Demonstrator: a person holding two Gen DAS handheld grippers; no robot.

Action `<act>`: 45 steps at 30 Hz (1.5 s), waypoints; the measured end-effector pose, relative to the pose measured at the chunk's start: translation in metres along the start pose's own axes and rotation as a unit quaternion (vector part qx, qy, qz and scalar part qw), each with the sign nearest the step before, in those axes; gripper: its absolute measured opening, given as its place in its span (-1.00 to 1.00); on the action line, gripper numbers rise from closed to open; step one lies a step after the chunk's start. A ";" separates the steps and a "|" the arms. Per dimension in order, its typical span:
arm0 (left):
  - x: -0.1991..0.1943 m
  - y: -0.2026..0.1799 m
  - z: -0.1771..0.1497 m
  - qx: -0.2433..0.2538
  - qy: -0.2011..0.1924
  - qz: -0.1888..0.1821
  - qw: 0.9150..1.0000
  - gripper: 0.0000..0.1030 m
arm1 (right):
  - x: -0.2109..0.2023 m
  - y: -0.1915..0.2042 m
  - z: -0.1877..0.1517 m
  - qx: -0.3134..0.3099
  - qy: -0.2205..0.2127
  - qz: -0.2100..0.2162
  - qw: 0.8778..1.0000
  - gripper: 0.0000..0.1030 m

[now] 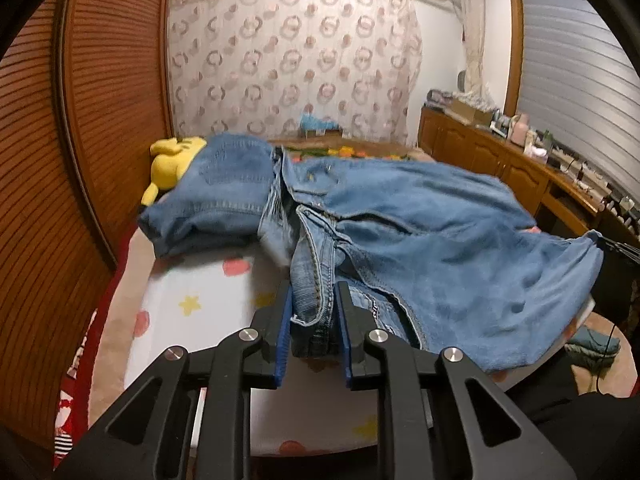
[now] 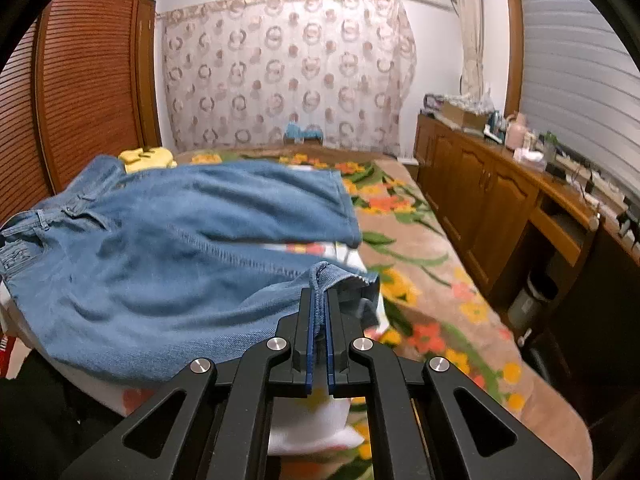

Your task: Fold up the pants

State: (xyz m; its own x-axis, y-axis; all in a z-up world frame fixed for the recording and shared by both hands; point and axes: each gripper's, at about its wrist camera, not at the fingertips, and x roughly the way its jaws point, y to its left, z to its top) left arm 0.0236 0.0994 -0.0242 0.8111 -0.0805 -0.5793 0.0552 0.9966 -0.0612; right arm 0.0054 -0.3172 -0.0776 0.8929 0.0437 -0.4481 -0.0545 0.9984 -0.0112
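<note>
A pair of blue jeans (image 1: pixel 420 240) lies spread over the bed, partly lifted. My left gripper (image 1: pixel 314 312) is shut on the bunched waistband end of the jeans, with denim pinched between its blue pads. In the right wrist view the jeans (image 2: pixel 180 248) stretch to the left, and my right gripper (image 2: pixel 319 304) is shut on a leg hem, with a seam held between its pads. The cloth hangs taut between the two grippers. A second folded denim piece (image 1: pixel 216 200) rests farther back on the left.
A yellow plush toy (image 1: pixel 172 164) lies behind the denim by the wooden louvred door (image 1: pixel 88 120). The bed has a white star-print sheet (image 1: pixel 192 304) and a floral blanket (image 2: pixel 420 248). A wooden cabinet (image 2: pixel 500 208) with clutter runs along the right.
</note>
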 end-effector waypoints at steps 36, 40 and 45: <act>0.025 0.011 0.059 -0.003 -0.041 -0.008 0.999 -0.60 | 0.036 0.029 -0.012 -0.026 -0.077 -0.031 0.996 -0.93; 0.039 0.013 0.080 -0.001 -0.044 -0.005 0.999 -0.60 | 0.055 0.034 -0.011 -0.034 -0.085 -0.042 0.995 -0.93; 0.057 0.018 0.089 0.001 -0.037 0.002 0.999 -0.60 | 0.082 0.040 -0.015 -0.045 -0.072 -0.046 0.995 -0.93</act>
State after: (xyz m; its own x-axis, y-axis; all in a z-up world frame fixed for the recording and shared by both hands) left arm 0.1226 0.1144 0.0137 0.8524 -0.0757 -0.5174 0.0537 0.9969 -0.0573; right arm 0.0697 -0.2743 -0.1279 0.9505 -0.0372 -0.3085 -0.0031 0.9916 -0.1291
